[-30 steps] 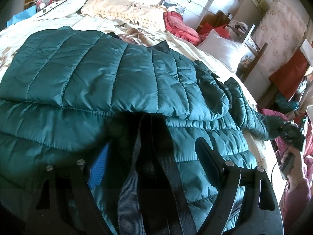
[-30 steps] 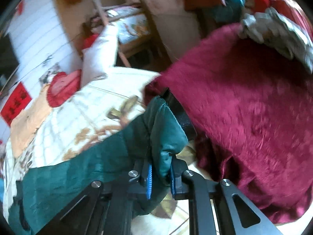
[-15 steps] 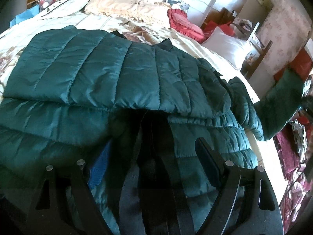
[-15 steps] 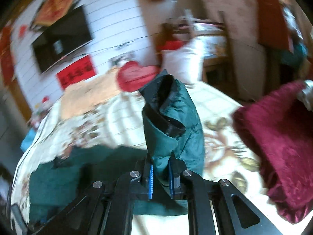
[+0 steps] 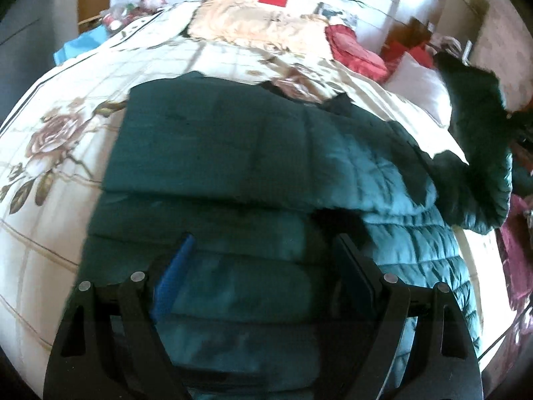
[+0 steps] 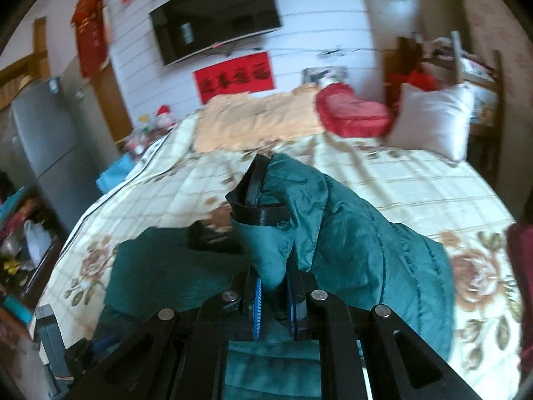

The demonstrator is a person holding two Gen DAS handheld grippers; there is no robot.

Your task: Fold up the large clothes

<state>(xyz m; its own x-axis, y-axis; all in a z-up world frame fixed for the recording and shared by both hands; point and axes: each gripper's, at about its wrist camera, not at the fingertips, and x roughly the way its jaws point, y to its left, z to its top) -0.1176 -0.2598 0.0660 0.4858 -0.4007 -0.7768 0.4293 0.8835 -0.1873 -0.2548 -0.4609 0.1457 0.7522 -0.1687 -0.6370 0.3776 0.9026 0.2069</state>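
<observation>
A dark green puffer jacket lies spread on the floral bed cover. Its near part is folded over. My left gripper hovers just above the jacket's near part. It is open, and only the fabric below shows between its fingers. The jacket's right sleeve is lifted off the bed at the right. In the right wrist view, my right gripper is shut on that sleeve just below its black-banded cuff. The cuff stands up above the jacket body.
At the head of the bed lie a beige blanket, a red cushion and a white pillow. A TV hangs on the wall. A grey fridge stands left of the bed, and a crimson blanket is at its right edge.
My right gripper has swung the sleeve up from the bed's right edge, by the crimson blanket, to above the bed. My left gripper has risen and drawn back from the jacket.
</observation>
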